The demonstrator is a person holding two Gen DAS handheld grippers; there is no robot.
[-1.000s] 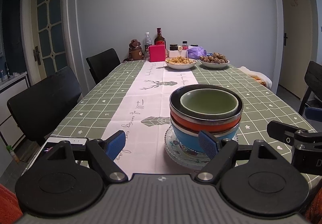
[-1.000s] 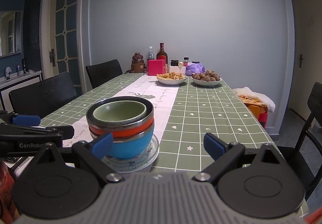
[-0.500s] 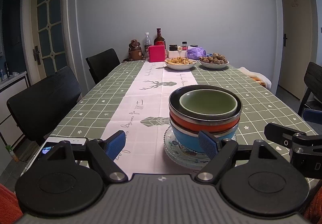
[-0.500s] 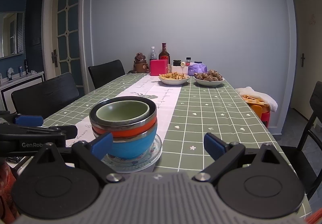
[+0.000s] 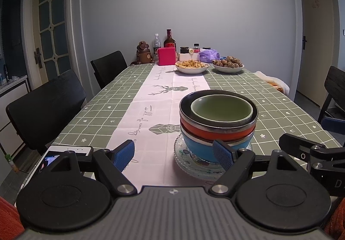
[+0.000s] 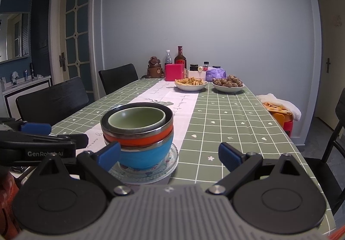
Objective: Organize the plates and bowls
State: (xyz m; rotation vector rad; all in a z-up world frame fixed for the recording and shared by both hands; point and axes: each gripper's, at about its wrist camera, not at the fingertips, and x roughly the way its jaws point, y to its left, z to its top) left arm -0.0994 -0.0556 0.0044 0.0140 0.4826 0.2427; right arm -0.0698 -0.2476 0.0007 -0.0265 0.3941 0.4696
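A stack of 3 bowls (image 5: 217, 125) is seen on a glass plate (image 5: 183, 160) near the worktop (image 5: 103, 108) edge. Both the left gripper (image 5: 173, 153) and right gripper (image 6: 169, 153) are held open and empty; the stack lies between them, equally near both.

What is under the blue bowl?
The blue bowl stands on a clear glass plate with a ribbed rim. The plate's middle is covered by the bowl, so its pattern there cannot be seen.

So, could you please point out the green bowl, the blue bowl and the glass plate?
green bowl (image 5: 222, 108), left wrist view, inside wall.
blue bowl (image 6: 144, 156), right wrist view, outer side.
glass plate (image 6: 170, 164), right wrist view, right rim.
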